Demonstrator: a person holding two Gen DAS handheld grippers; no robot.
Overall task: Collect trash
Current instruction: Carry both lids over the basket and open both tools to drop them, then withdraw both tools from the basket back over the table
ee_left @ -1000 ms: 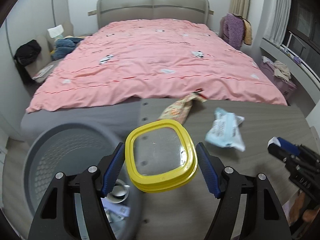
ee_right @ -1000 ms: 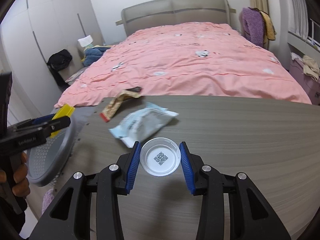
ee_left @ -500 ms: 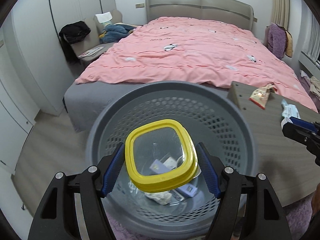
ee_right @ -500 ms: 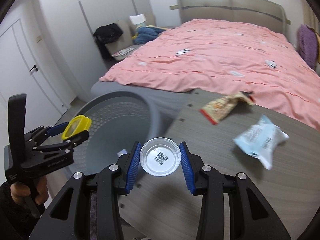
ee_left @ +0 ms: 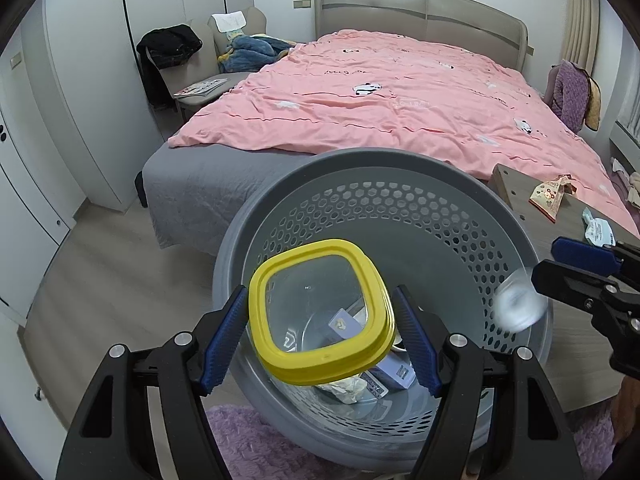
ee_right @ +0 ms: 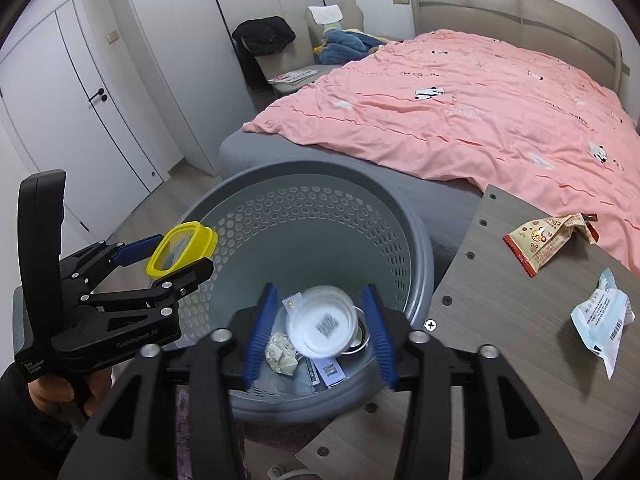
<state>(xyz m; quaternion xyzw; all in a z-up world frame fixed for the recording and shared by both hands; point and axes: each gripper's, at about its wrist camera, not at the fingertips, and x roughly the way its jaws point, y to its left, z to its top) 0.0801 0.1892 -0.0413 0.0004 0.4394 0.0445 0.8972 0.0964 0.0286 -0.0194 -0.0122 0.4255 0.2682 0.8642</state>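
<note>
two grippers hang over one grey perforated basket (ee_right: 416, 248), which stands on the floor between the bed (ee_left: 400, 92) and the corner of the tabletop (ee_right: 500, 300). the left gripper (ee_left: 320, 324) shows one yellow-rimmed clear lid (ee_left: 320, 312) between its blue pads; in the left wrist view a gap shows on each side of the lid, so i cannot tell whether the jaws clamp it or have let go. the right gripper (ee_right: 320, 328) has its jaws spread wide, with one round white lid (ee_right: 322, 322) blurred between them and touching neither pad, above the basket's opening; the left wrist view shows the same lid as a pale smear beside the right jaw tips. inside the basket lie one crumpled paper wad (ee_right: 282, 354), a small white box (ee_right: 330, 372) and a few other bits too hidden to count. two wrappers rest on the tabletop, well apart from the basket: one orange snack wrapper (ee_right: 548, 242) and one pale blue packet (ee_right: 604, 320).
</note>
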